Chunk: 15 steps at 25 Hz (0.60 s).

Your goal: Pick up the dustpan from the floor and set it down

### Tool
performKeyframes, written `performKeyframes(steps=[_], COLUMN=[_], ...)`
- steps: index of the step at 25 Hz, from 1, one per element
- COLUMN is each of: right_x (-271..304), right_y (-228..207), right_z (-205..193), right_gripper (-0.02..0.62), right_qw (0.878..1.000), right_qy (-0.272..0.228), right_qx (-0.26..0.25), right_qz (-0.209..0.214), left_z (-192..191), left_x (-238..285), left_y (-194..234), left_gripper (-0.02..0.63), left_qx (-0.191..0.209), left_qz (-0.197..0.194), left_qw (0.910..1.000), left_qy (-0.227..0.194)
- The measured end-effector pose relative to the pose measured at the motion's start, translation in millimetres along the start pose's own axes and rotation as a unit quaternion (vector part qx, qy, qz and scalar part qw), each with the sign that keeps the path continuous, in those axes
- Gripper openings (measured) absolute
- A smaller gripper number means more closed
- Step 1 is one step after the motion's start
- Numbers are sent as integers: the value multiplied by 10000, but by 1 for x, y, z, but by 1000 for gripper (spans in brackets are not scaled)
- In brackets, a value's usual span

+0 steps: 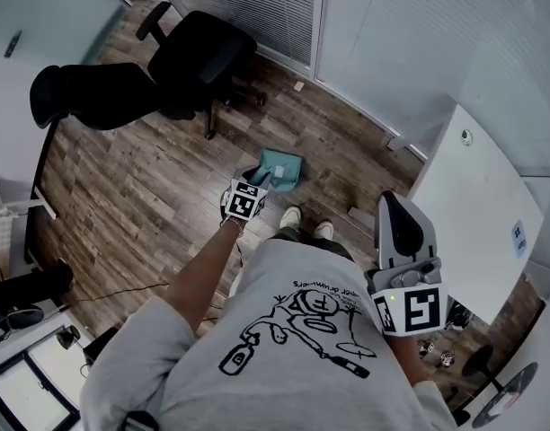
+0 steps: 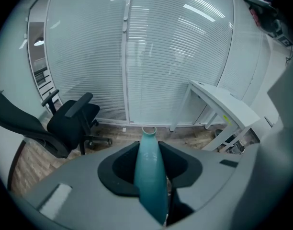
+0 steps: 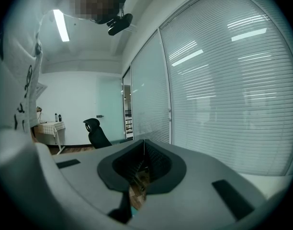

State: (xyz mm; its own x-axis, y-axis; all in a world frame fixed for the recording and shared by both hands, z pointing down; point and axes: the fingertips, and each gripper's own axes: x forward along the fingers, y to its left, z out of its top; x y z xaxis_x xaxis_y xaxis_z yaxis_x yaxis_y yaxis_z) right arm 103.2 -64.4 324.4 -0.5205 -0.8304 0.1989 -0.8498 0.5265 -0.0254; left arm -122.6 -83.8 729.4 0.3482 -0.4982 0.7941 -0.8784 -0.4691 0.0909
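L gripper (image 1: 258,183) clamped on dustpan (image 1: 282,171) handle (image 2: 149,171), mid-frame, to lift it off floor (image 1: 149,196); R gripper (image 1: 396,208) together, empty, idle lower right.

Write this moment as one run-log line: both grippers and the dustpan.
left gripper: shut on dustpan handle | right gripper: shut, empty | task: dustpan not yet set down

Cool, even indoor light; gripper views bulge and darken at edges.
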Motion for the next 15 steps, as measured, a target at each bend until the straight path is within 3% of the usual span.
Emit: performKeyframes(steps=[5,15], right_x=[-3,-7], right_y=[4,7], right_z=[-1,3], right_gripper=[5,3], right_qw=[10000,9999], right_qy=[-36,-98], right_qx=[1,10], right_qz=[47,64], left_z=[11,65], left_x=[-28,-83], left_y=[-12,-38], left_gripper=[118,118], left_qx=[38,-265], left_qz=[11,36], left_qw=[9998,9962], left_qy=[-190,-831])
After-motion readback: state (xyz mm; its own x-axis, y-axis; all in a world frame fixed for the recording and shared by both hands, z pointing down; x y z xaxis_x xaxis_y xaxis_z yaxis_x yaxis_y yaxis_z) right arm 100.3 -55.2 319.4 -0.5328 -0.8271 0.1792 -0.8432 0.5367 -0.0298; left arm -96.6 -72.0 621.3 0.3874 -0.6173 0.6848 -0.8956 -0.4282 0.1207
